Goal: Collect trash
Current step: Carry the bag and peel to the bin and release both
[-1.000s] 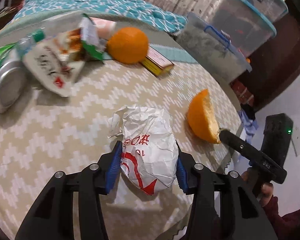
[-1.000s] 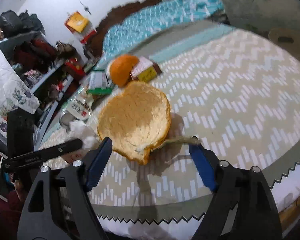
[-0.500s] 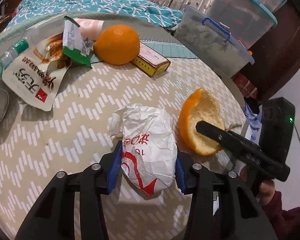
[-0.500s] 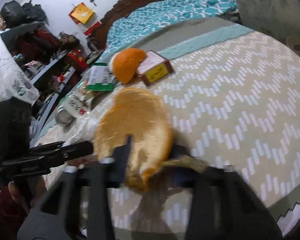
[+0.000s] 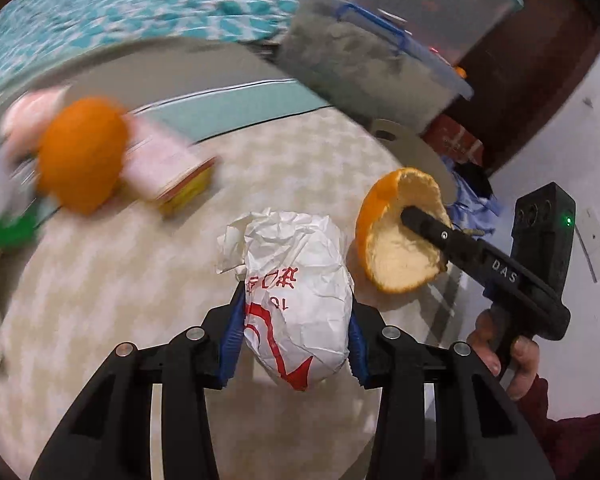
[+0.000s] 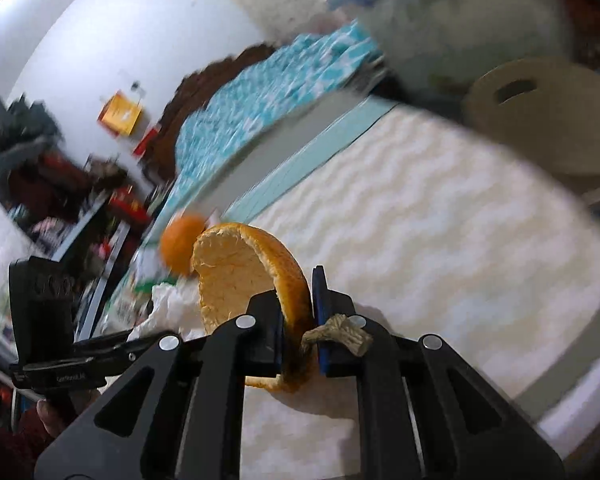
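The left claw (image 5: 296,332) points steeply down, its blue pads (image 5: 231,342) pressed against both sides of the crumpled white wrapper (image 5: 296,304), which serves here as the landmark. Just right of the wrapper, the right claw (image 6: 298,320) reaches in with its jaws closing on the wall of the orange peel (image 6: 244,276) (one pad inside the cup, the other against the skin). Behind that claw, further right of the wrapper, the person's right hand (image 5: 508,360) wraps the handle, a dark red sleeve (image 5: 564,444) at the wrist.
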Demonstrator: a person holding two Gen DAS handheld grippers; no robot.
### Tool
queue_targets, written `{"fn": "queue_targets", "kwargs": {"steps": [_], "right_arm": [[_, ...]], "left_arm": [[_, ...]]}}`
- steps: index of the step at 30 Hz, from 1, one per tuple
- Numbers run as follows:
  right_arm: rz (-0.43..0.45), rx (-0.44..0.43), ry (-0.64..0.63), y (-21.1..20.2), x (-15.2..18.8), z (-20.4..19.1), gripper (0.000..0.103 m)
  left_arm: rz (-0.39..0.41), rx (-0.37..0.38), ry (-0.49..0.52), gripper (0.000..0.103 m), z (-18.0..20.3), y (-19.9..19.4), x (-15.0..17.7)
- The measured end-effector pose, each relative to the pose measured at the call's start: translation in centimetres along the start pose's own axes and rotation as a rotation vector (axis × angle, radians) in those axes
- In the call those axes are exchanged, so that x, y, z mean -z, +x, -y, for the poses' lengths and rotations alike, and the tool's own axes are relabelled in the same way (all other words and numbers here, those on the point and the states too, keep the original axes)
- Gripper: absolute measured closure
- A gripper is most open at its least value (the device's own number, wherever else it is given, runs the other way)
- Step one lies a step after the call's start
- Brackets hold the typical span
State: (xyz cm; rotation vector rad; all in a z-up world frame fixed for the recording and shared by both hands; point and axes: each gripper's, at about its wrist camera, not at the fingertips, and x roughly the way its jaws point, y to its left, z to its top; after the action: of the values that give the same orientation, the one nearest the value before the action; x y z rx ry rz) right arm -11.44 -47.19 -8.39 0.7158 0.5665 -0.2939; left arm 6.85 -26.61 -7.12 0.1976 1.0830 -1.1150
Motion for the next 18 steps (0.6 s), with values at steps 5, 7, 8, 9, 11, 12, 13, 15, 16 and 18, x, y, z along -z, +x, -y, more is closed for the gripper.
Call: {"fn": "queue_targets", "kwargs": {"steps": [5, 7, 8, 9, 11, 12, 13, 15, 16, 18], "right_arm": [[0.136, 0.129, 0.056, -2.9, -5.1, 6.3, 0.089], [0.163, 0.179, 0.097, -3.4, -6.8, 8.9, 0.088], [0.166, 0.211, 0.122, -3.4, -8.0, 10.6, 0.088], [0.166, 0.242, 0.138, -3.4, -8.8, 11.9, 0.087], [0.167, 0.311, 0.166, -3.2, -10.2, 14.1, 0.085], [0.158, 0.34, 0.176, -3.1, -10.7, 15.1, 0.083], [0.148, 0.351, 0.183, -2.9, -11.2, 15.8, 0.081], [0.14, 0.359, 0.186, -2.8, -11.9, 17.0, 0.048], [0.147, 0.377, 0.172, -2.8, -12.0, 17.2, 0.031], [0.176, 0.431, 0.096, -3.3, -12.0, 16.4, 0.018]], "left_arm": [[-0.033, 0.069, 0.108, 0.062, 5.3, 4.6, -6.1], [-0.04, 0.089, 0.158, 0.062, 8.1, 6.9, -8.7], [-0.043, 0.097, 0.182, 0.062, 9.4, 8.2, -10.0], [-0.048, 0.104, 0.201, 0.062, 10.7, 9.5, -11.1], [-0.062, 0.111, 0.227, 0.061, 13.2, 12.3, -13.4], [-0.069, 0.114, 0.236, 0.061, 14.3, 13.8, -14.4], [-0.071, 0.112, 0.244, 0.06, 15.3, 15.0, -15.3], [-0.062, 0.081, 0.256, 0.044, 16.9, 17.2, -16.6], [-0.059, 0.055, 0.254, 0.033, 17.4, 18.3, -17.2], [-0.045, 0.002, 0.241, 0.017, 18.1, 20.1, -18.0]]}}
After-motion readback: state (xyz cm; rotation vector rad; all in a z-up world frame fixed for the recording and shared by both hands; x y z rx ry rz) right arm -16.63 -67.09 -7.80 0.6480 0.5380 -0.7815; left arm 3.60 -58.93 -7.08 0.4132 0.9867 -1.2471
